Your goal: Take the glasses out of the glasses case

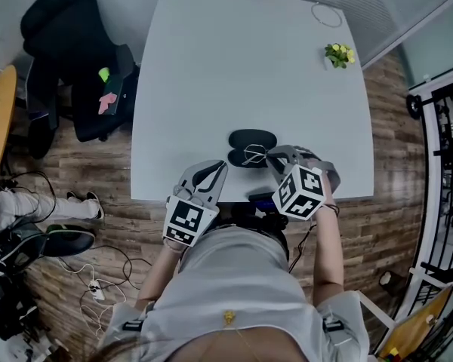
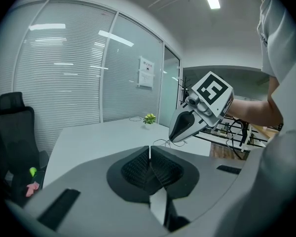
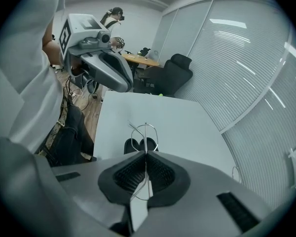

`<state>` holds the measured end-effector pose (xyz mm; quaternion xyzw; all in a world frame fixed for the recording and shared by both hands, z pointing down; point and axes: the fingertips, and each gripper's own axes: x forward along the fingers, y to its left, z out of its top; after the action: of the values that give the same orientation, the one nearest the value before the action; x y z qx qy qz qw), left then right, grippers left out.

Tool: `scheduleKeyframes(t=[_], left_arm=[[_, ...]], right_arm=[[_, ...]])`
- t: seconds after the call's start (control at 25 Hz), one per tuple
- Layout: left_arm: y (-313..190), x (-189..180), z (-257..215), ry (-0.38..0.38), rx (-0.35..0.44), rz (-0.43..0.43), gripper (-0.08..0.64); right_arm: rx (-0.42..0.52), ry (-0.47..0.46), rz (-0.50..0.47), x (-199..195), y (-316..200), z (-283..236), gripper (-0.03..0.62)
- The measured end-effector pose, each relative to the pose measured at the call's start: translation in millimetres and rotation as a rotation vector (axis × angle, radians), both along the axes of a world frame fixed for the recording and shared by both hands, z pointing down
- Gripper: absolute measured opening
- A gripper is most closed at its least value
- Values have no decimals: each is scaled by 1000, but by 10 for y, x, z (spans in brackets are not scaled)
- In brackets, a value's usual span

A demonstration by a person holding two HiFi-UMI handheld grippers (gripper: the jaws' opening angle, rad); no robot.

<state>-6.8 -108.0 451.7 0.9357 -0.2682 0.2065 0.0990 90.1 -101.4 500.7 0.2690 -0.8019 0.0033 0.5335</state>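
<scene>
Thin wire glasses [image 3: 144, 131] are pinched in the closed right gripper [image 3: 146, 154], over the near half of the open black glasses case [image 1: 252, 138]. Whether they touch the case cannot be told, and their frame is too fine to make out in detail. The case lies close to the near edge of the white table [image 1: 211, 66]. The left gripper [image 2: 149, 149], jaws pressed together on nothing, is just left of the case. The far tabletop is open, with a small potted plant [image 1: 338, 54] at its far right corner.
</scene>
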Motion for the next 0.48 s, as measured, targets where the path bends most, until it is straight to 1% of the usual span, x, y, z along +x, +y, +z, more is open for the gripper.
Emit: scheduleKeyframes(t=[0.48], left_arm=[[-28,35,19,-5,-3,10,32]], right_arm=[[-15,6,-16,-13,-38,31,21]])
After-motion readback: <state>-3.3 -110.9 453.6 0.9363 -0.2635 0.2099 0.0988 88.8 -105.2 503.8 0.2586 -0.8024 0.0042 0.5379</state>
